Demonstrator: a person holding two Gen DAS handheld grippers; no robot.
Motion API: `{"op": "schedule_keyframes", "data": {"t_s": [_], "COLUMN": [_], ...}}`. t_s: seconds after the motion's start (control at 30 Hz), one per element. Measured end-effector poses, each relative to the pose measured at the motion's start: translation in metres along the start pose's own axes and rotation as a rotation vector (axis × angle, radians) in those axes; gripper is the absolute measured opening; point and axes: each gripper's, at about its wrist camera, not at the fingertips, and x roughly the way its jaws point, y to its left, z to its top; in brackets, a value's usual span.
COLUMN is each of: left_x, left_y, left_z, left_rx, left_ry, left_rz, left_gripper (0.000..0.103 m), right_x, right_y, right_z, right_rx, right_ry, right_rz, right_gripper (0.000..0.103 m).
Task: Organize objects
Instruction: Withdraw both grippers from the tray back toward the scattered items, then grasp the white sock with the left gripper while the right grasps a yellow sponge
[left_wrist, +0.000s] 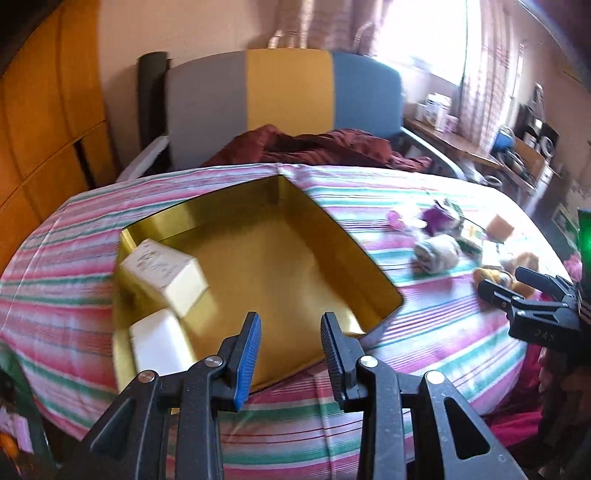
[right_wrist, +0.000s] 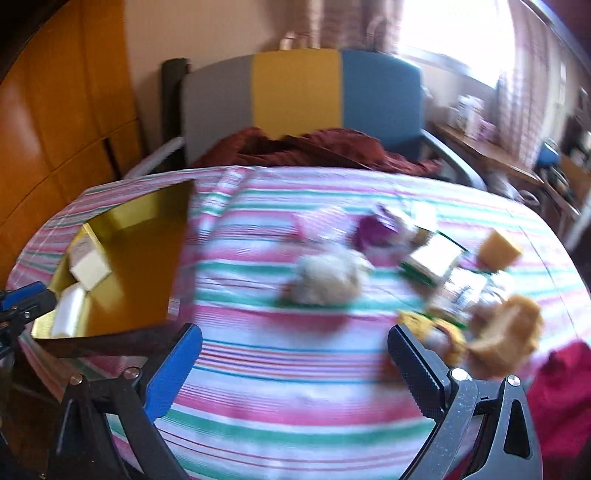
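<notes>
Striped bedding is carrying our gold tray (left_wrist: 258, 206) and a scatter of loose things.

We are holding the left gripper (left_wrist: 290, 347) low in its frame, jaws slightly apart and empty, over the tray where two pale boxes (left_wrist: 162, 269) are already lying at left. We are keeping the right gripper (right_wrist: 295, 365) spread wide and empty near the fluffy white bundle (right_wrist: 325, 277) at mid-frame; it looks soft and light, best pinched across its middle. Behind, a grey, yellow and blue headboard (left_wrist: 288, 88) is filling the upper frame.

I find the right half of the gold box (left_wrist: 280, 258) clear; two cartons (left_wrist: 162, 273) crowd its left. Striped cloth (right_wrist: 280, 373) before me lies bare; toys (right_wrist: 325, 280) clutter beyond.
</notes>
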Motion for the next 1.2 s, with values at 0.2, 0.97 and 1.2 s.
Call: {"op": "schedule_keyframes", "data": {"t_s": [0.2,0.97,1.2], "left_x": [0.011,0.085,0.117], "left_y": [-0.041,-0.148,-0.156], "left_z": [0.011,0.058,0.068], "left_rx": [0.107,0.135,0.064], "left_ry": [0.017,0.206,0.255], "left_rz": [-0.075,-0.326,-0.318], "left_gripper": [0.033,0.044,0.057], "right_x": [-0.01,-0.025,0.002], "right_y": [-0.055,-0.239,-0.223], "right_z": [-0.002,-0.005,-0.006], "right_rx": [0.107,0.582,0.505], "right_ry": [0.011,0.004,0.104], "right_rz": [-0.077,-0.155,-0.104], "right_gripper": [0.101,0.103,0.096]}}
